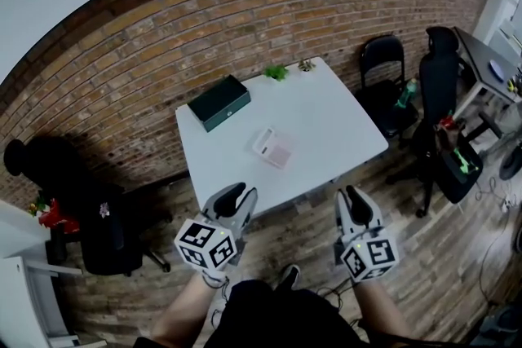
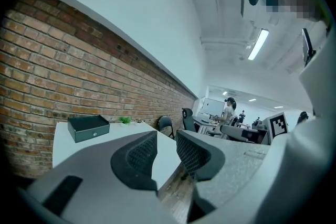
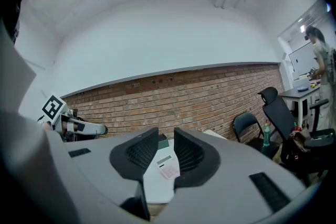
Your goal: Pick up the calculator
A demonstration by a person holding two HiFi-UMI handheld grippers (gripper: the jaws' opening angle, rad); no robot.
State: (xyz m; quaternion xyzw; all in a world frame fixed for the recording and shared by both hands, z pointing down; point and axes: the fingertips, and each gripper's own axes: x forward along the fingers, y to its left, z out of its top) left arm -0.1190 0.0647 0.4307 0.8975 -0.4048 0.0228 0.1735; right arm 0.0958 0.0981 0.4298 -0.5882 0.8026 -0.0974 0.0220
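left gripper [image 1: 239, 196] and right gripper [image 1: 351, 198] empty, jaws parted, short of the table [image 1: 326, 114]; advise straddling the calculator [image 1: 273, 148] squarely before closing.

A white table [image 1: 326, 118] stands against a brick wall [image 1: 163, 37] on a wood floor [image 1: 310, 232]. A dark green box [image 1: 218, 102] lies near its far left corner, and two small plants [image 1: 276, 72] sit at the far edge. Black chairs [image 1: 383, 61] stand to the right.
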